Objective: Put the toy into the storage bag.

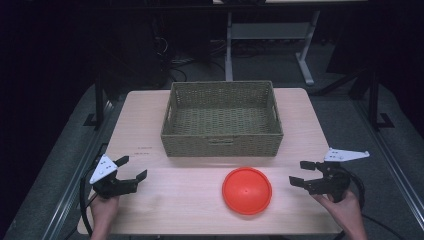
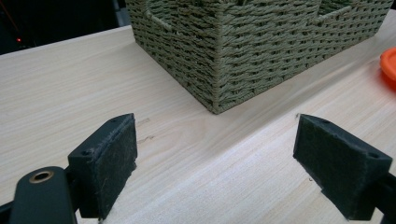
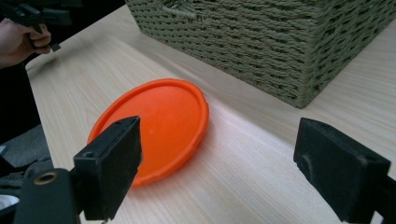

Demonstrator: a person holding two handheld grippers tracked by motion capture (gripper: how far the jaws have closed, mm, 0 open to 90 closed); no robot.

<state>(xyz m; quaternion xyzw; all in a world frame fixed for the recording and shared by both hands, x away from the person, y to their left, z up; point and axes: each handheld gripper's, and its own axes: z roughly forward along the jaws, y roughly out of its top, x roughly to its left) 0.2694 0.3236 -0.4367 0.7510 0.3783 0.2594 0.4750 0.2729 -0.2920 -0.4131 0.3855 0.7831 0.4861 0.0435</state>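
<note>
Both grippers sit at the table's (image 1: 150, 210) near edge, each held in a hand: left gripper (image 1: 131, 169) near left, right gripper (image 1: 301, 172) near right, jaws spread wide on both, nothing held. Between them, right of centre, an orange disc (image 1: 247, 190) lies dome-up, flat on the wood. Looks like thin, light, slightly flexible plastic, smooth on top; best taken by pinching the raised rim at its right edge, since the dome would likely slip. Farther back, mid-table, stands a woven basket (image 1: 222, 145), stiff-walled and empty inside.
</note>
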